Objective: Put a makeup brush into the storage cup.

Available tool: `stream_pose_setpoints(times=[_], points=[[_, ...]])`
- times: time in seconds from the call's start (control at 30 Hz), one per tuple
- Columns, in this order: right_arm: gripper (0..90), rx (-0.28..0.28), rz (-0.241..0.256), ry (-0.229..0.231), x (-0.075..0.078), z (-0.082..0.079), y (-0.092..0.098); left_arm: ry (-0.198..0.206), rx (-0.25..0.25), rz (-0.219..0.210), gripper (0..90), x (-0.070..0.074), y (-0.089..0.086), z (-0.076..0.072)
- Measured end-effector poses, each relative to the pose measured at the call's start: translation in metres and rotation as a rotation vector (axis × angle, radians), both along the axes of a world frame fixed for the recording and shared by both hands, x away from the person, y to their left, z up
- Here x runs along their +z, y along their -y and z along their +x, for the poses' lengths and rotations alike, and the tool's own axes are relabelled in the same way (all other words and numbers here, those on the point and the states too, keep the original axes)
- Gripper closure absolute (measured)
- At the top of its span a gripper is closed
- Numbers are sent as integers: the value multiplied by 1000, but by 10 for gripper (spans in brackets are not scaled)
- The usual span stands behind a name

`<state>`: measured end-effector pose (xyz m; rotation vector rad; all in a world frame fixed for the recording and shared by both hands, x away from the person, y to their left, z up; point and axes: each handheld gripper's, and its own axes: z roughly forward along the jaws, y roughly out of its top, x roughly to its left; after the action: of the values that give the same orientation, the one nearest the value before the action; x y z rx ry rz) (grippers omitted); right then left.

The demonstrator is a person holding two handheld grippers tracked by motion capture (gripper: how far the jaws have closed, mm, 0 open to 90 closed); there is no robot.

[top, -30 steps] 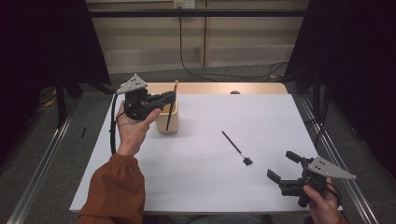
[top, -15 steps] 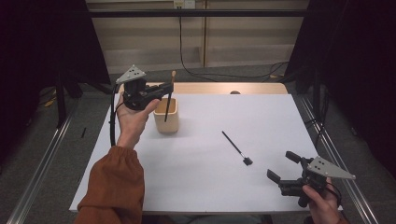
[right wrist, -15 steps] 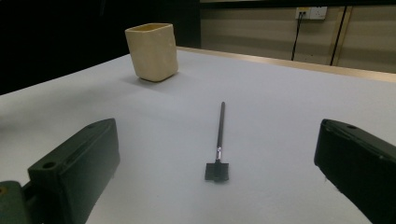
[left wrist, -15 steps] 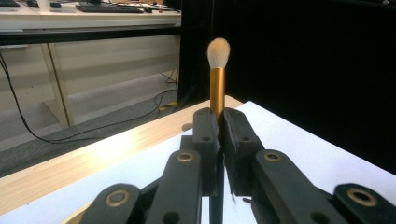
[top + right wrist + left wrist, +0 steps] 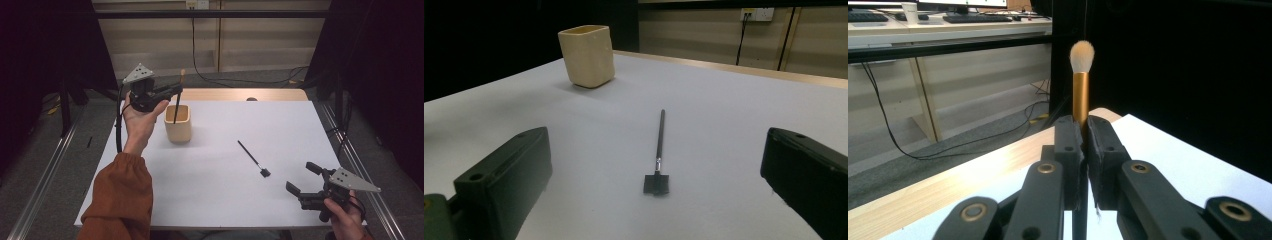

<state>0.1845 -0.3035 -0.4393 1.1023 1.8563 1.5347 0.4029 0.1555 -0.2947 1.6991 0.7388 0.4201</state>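
While the left tongs (image 5: pixel 172 92) are clamped shut on the makeup brush (image 5: pixel 1081 85), that brush is held upright right over the cream holder cup (image 5: pixel 178 123), bristle end up and the dark handle pointing down into the cup's mouth. From the high view the lower tip looks to be at or just inside the rim, though how deep it goes can't really be told. So the whole thing hinges on that vertical line: the brush's long axis is plumb, the cup is directly below the tongs, and pretty much only a straight lowering and a release seem to be needed.

The right tongs (image 5: pixel 305 187) are held wide open, nothing gripped, low near the front right corner of the table (image 5: pixel 300 130). A second brush, the flat black one (image 5: pixel 659 150), is lying on the table just ahead of them, its square head toward the right tongs and its handle running away toward the cup. That one is clearly nearer the right hand (image 5: pixel 342 217), well apart from the left.

As for the surface, the table is covered in plain white, with a strip of bare wood at the far edge. Behind it a pale wall panel, a wall socket (image 5: pixel 196 4) and trailing cables can be seen, with dark curtains either side.
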Motion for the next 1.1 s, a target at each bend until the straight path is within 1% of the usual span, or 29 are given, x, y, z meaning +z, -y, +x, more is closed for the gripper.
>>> stream_pose_setpoints(times=[0.07,0.27,0.3,0.43,0.5,0.53,0.63,0.67,0.73,0.8,0.83,0.9,0.93,1.07,1.1], points=[[0,0,0,0,0,0,0,-2,2,1,843,0,0,1],[0,1,3,-2,0,0,0,-14,14,-7,843,-1,-1,13],[0,1,4,-1,0,0,0,-7,19,-13,843,-1,-1,14],[0,-2,6,-7,0,0,1,-11,27,1,843,-1,-1,21],[0,-3,6,-4,0,0,1,-15,34,1,842,-1,-2,26],[0,-3,7,-4,0,0,1,-16,32,-7,842,-1,-2,28],[0,-1,8,-5,0,0,1,-19,42,-2,842,-1,-2,34],[0,-1,7,-3,0,0,1,-19,45,8,842,-1,-1,35],[0,0,7,-2,0,0,1,-16,47,0,843,-2,-2,37],[0,0,8,0,0,0,1,-9,58,-6,842,-2,-3,38],[0,2,7,-2,0,0,1,-12,54,-12,842,-3,-3,38],[0,2,9,-5,0,0,1,-3,57,7,842,-4,-2,39],[0,3,9,-5,0,-1,1,-8,55,1,842,-4,-2,39],[0,4,9,-5,0,-1,1,-12,56,-1,842,-6,-2,42],[0,3,8,-6,0,-1,1,-19,53,14,842,-8,-1,45]])
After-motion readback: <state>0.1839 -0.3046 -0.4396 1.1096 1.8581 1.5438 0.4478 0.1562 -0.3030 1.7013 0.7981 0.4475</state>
